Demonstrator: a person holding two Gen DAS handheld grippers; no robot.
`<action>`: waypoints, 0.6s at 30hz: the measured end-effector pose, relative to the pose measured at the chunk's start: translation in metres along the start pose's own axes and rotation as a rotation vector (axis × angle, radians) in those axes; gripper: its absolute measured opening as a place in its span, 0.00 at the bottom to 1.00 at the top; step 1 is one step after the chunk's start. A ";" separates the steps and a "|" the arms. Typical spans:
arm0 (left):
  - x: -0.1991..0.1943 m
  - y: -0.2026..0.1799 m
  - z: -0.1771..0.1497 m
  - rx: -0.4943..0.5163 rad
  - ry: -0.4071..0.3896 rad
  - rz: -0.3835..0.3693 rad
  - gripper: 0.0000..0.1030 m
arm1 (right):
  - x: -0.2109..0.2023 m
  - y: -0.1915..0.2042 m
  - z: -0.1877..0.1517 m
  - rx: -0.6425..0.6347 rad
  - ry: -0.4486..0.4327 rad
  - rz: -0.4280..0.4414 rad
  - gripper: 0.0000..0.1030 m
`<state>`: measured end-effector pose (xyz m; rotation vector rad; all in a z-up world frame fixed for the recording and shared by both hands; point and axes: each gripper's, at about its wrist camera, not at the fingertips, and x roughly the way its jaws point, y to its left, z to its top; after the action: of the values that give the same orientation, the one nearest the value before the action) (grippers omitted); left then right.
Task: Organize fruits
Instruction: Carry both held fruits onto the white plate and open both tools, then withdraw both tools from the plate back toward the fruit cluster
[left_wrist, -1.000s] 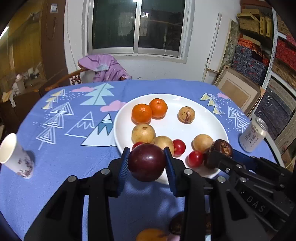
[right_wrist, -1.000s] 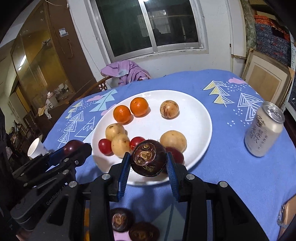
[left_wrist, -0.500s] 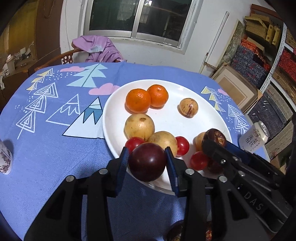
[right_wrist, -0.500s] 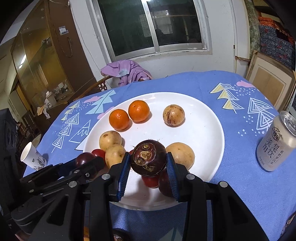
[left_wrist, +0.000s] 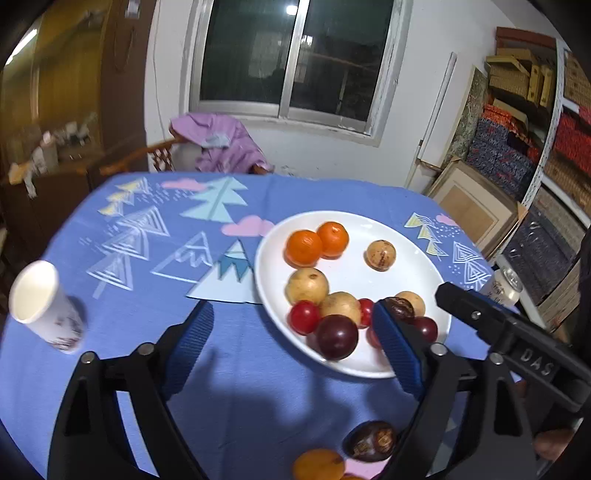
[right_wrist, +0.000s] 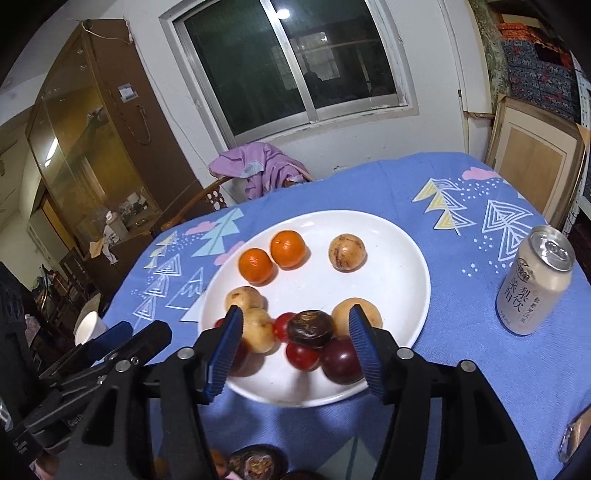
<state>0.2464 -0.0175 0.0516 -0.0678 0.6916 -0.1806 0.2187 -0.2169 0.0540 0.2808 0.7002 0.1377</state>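
Observation:
A white plate (left_wrist: 402, 254) (right_wrist: 399, 258) on the blue tablecloth holds two oranges (left_wrist: 303, 247), several tan fruits, red cherry tomatoes and dark fruits. A dark purple plum (left_wrist: 337, 336) lies at the plate's near edge. My left gripper (left_wrist: 293, 345) is open and empty, just before the plate's near left edge. A brown wrinkled fruit (right_wrist: 309, 328) rests on the pile at the plate's near side. My right gripper (right_wrist: 297, 347) is open and empty over that side.
A paper cup (left_wrist: 40, 306) stands at the left. A drink can (right_wrist: 535, 280) stands right of the plate. A dark fruit (left_wrist: 371, 441) and an orange one (left_wrist: 319, 463) lie on the cloth near me. A chair with purple cloth (left_wrist: 218, 144) stands behind the table.
Both grippers opened. The left one let the plum go onto the plate's near edge and pulled back left. The right one let the brown fruit go onto the pile.

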 end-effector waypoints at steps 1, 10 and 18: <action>-0.008 0.001 0.000 0.013 -0.011 0.014 0.85 | -0.007 0.005 -0.002 -0.014 -0.002 0.004 0.62; -0.067 0.028 -0.060 0.049 -0.010 0.075 0.92 | -0.066 0.030 -0.055 -0.120 -0.025 0.024 0.71; -0.065 0.072 -0.122 -0.004 0.128 0.100 0.92 | -0.081 -0.003 -0.109 -0.062 0.033 -0.003 0.76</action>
<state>0.1301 0.0653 -0.0102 -0.0248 0.8212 -0.0877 0.0859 -0.2151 0.0231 0.2182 0.7281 0.1615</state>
